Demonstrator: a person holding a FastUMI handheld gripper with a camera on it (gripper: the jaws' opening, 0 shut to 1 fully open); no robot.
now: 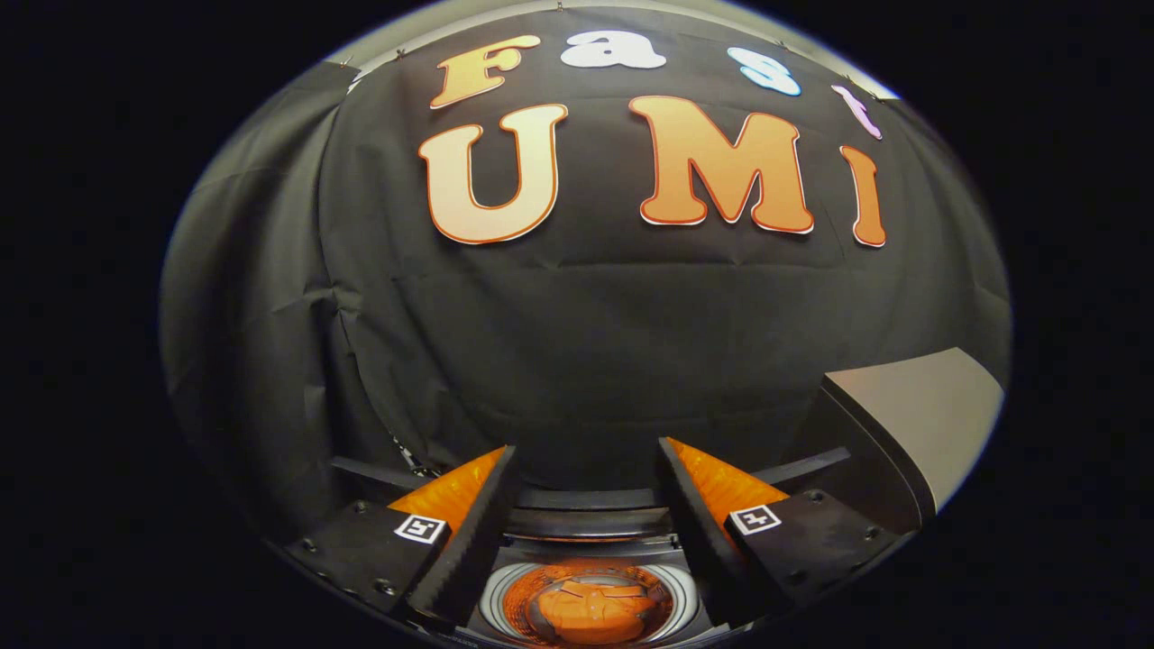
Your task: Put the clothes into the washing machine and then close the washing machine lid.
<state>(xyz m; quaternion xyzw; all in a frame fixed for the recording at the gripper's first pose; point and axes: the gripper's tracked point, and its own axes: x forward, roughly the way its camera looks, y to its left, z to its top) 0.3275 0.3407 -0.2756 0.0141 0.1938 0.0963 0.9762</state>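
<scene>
My gripper is open, its two orange-backed fingers spread wide with nothing between them. It hovers above the washing machine, whose round drum opening shows low between the fingers. An orange bundle that looks like cloth lies inside the drum. The machine's grey lid stands raised to the right of the right finger, leaving the drum uncovered.
The black cloth wall hangs close behind the machine and folds around on the left. The raised lid's dark edge sits near the right finger.
</scene>
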